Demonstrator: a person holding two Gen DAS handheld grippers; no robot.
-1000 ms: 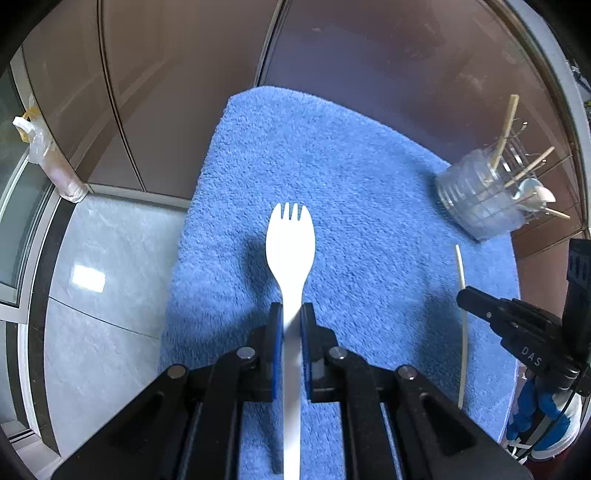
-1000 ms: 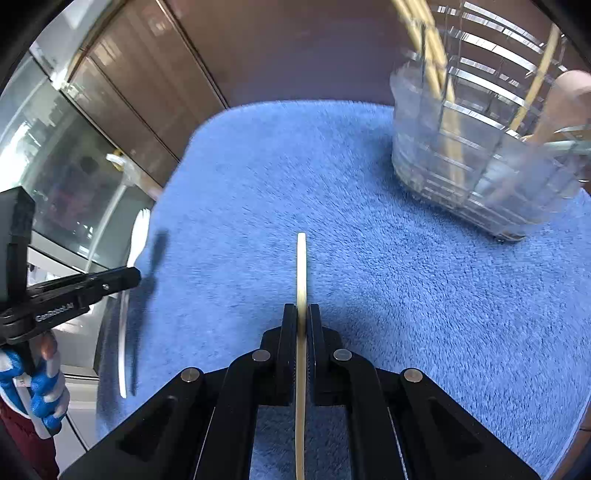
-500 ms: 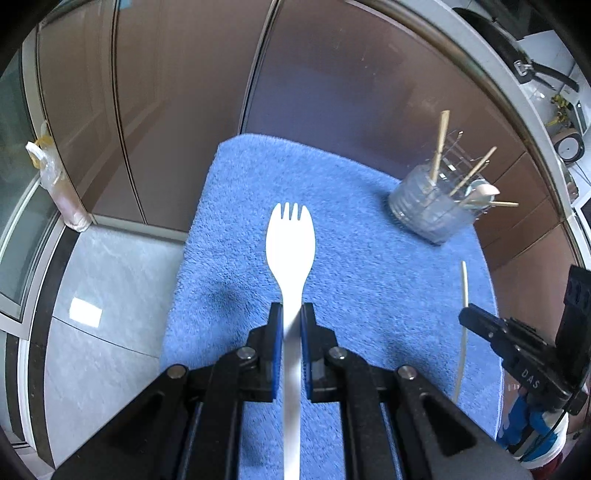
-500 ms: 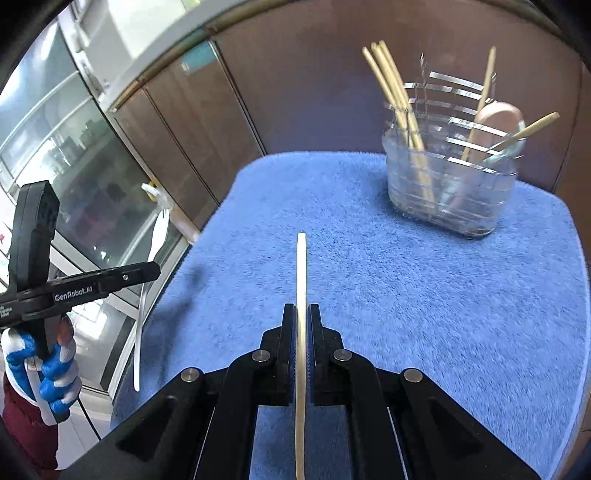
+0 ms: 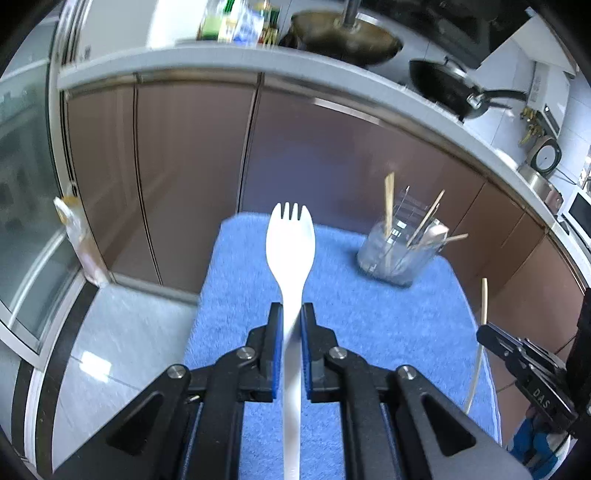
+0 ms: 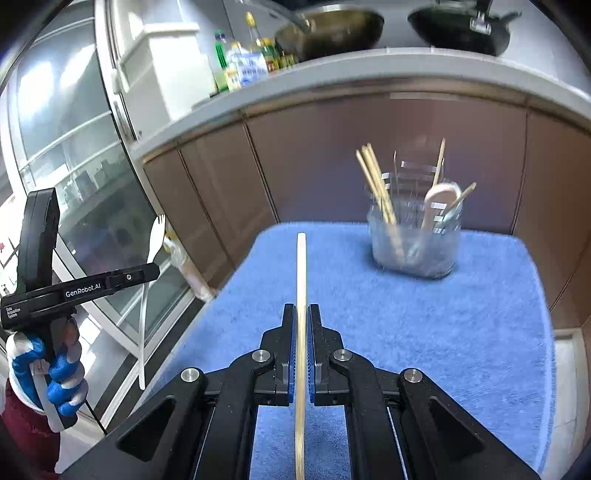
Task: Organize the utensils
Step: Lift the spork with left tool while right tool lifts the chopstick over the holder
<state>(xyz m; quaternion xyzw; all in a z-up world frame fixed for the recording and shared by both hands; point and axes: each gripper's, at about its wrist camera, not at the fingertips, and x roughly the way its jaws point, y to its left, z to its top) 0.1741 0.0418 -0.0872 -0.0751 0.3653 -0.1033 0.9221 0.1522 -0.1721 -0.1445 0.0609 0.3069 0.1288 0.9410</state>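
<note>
The left gripper (image 5: 291,321) is clamping a white spork (image 5: 291,243) by its handle — the jaws are closing tight on the narrow shaft, with the tined head standing out ahead of the jaws and the handle's tail running back beneath them. The right gripper (image 6: 302,321) is gripping a single pale chopstick (image 6: 301,273) in the same fashion, jaws shut on it, the stick projecting straight ahead of the jaws and also trailing back below. Both utensils are hanging clear above a blue towel (image 6: 424,332) that is covering the tabletop. Ahead of the right jaws and off to their right, a clear utensil holder (image 6: 413,240) is standing upright near the towel's far edge; it is holding several chopsticks and a pale spoon, all leaning at various angles. In the left wrist view the same holder (image 5: 399,254) is sitting ahead and to the right of the left jaws, well apart from the spork. A gloved hand (image 6: 48,365) in blue and white is holding the left gripper's handle, seen to the left of the right jaws. Beyond the towel, brown cabinet doors (image 5: 184,177) are facing the jaws — two pans (image 6: 458,26) are resting on the counter above them.
</note>
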